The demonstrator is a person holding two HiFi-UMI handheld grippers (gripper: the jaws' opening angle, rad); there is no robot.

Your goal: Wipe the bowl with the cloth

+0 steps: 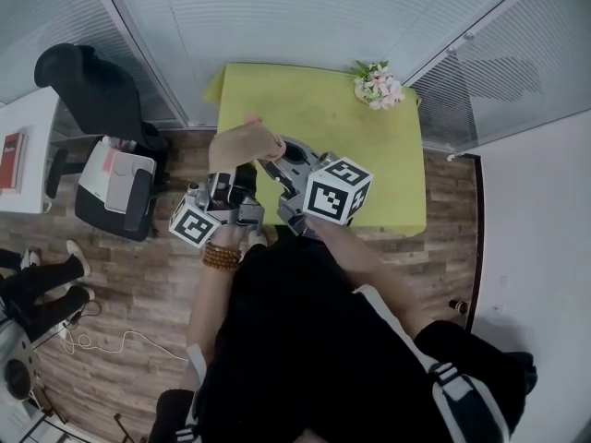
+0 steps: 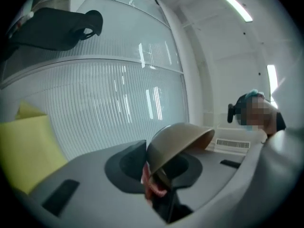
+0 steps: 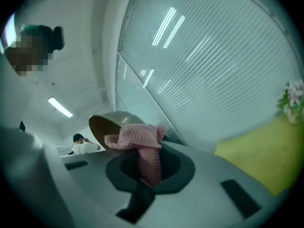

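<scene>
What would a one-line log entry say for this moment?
left gripper: shut on bowl rim | right gripper: shut on pink cloth | cloth against bowl | bowl held up, tilted

Head view, centre: the bowl (image 1: 242,143) and the gripper bodies hide the jaw tips of the left gripper (image 1: 233,175) and right gripper (image 1: 294,160).

Left gripper view, lower centre: the bowl covers most of the cloth (image 2: 153,188).

Right gripper view, centre: the cloth hides the bowl's near rim.

Head view, left edge: the frame cuts off a seated person's legs (image 1: 42,284).
</scene>
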